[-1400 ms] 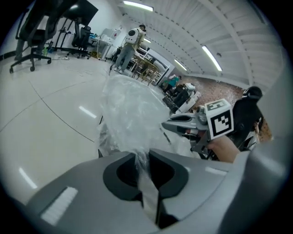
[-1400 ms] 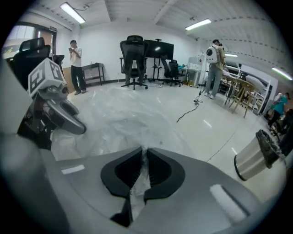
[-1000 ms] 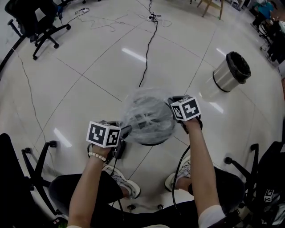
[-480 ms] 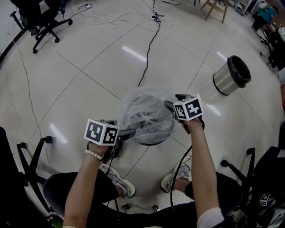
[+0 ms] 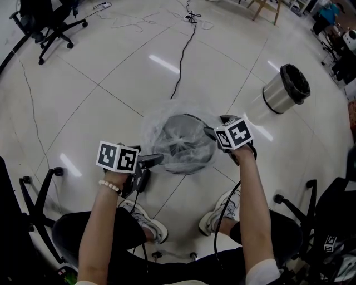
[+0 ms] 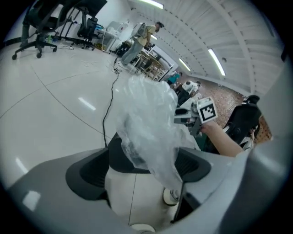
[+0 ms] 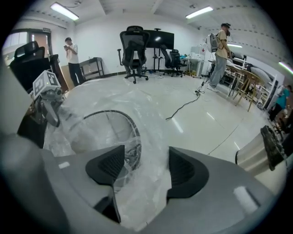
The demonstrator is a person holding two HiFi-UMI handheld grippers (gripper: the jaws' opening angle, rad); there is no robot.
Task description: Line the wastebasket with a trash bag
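Note:
A black wire wastebasket (image 5: 192,119) stands on the floor between my feet, with a clear trash bag (image 5: 151,127) draped in it and over its rim. My left gripper (image 5: 153,160) is at the basket's near-left side. Its jaws are opening, and loose bag film (image 6: 146,119) hangs between the pads without being pinched. My right gripper (image 5: 211,132) is at the basket's right rim. Its jaws are opening too, with slack film (image 7: 145,180) lying between the spread pads beside the wire rim (image 7: 124,117).
A steel bin with a black liner (image 5: 286,89) stands to the far right. A black cable (image 5: 183,61) runs up the floor from the basket. Office chairs (image 5: 47,16) are at the far left, and chair bases (image 5: 39,195) flank my legs. People (image 7: 219,45) stand far off.
Both grippers have gone from shut on the bag's edge to jaws apart. The bag has sunk lower around the basket's rim. The left gripper has drawn slightly left, away from the basket.

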